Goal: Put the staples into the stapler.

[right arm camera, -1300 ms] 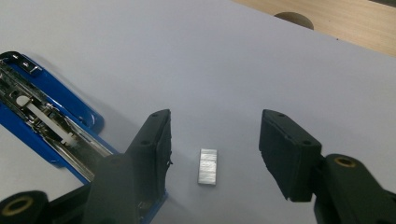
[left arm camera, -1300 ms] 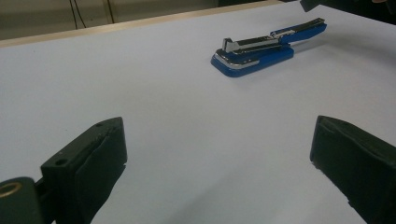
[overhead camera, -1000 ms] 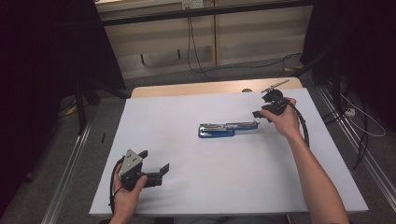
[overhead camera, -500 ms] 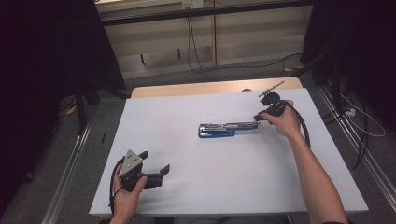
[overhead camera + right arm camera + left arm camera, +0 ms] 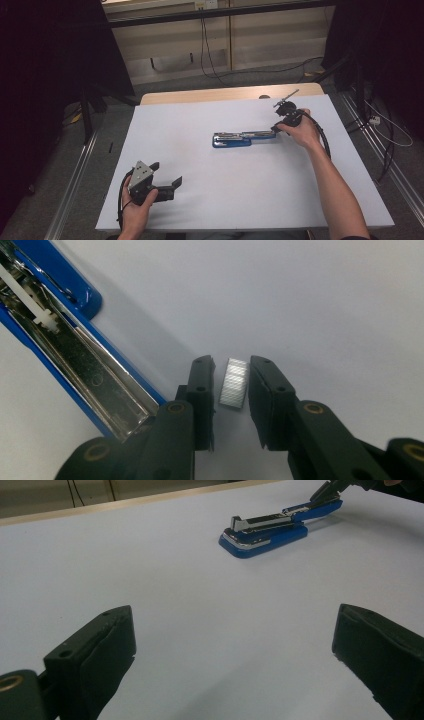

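A blue stapler (image 5: pixel 232 139) lies swung open and flat in the middle of the white table (image 5: pixel 200 210), its metal staple channel (image 5: pixel 75 355) bare. Just off its right end rests a short strip of staples (image 5: pixel 233 383). My right gripper (image 5: pixel 231 362) points down over the strip with one jaw on each side; its jaws have just been closing, and a thin gap still shows on the left of the strip. In the high view the right gripper (image 5: pixel 278 128) sits at the stapler's right end. My left gripper (image 5: pixel 166 172) rests open near the front left, the stapler (image 5: pixel 265 530) far ahead of it.
The white sheet covers most of a wooden table whose bare far edge (image 5: pixel 225 94) shows. Cables (image 5: pixel 210 55) run over the floor beyond it, and metal rails (image 5: pixel 75 190) flank the table on both sides. A cable (image 5: pixel 322 137) trails from the right gripper.
The right gripper has dipped slightly toward the stapler's right end. The left hand and gripper have stayed where they were.
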Motion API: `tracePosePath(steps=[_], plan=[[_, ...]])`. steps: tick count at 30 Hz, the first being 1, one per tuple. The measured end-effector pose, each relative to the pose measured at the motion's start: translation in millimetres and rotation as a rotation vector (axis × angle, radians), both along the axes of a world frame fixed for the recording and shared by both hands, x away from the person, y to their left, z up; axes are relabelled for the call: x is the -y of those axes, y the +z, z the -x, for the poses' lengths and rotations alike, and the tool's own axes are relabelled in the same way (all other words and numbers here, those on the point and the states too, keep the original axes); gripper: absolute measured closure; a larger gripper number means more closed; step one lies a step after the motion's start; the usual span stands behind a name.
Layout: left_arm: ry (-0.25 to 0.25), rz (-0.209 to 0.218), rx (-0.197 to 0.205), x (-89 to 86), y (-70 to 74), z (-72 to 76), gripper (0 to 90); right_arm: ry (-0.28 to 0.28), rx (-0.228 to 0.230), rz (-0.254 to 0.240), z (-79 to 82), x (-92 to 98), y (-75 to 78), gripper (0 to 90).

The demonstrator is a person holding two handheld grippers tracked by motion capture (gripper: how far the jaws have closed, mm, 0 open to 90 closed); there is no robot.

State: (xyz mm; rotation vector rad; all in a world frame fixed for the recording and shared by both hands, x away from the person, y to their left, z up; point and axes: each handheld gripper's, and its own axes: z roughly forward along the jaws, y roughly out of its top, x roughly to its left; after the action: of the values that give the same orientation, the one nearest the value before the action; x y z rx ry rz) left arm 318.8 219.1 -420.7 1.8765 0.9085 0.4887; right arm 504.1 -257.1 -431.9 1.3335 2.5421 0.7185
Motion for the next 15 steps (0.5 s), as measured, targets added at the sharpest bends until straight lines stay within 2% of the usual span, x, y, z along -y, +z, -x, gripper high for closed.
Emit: tracePosePath(steps=[6, 13, 15], plan=[[0.002, 0.003, -0.004, -0.4, -0.4, -0.6, 4.0, 0.007, -0.001, 0.036, -0.5, -1.3, -2.7, 75.4], [0.009, 0.0, -0.006, -1.2, -1.4, -2.4, 4.0, 0.004, 0.001, 0.026, -1.6, -0.9, -4.2, 76.3], [0.007, 0.002, -0.005, -0.8, -1.6, -2.7, 4.0, 0.003, -0.004, 0.019, -2.1, -0.9, -4.2, 79.0]])
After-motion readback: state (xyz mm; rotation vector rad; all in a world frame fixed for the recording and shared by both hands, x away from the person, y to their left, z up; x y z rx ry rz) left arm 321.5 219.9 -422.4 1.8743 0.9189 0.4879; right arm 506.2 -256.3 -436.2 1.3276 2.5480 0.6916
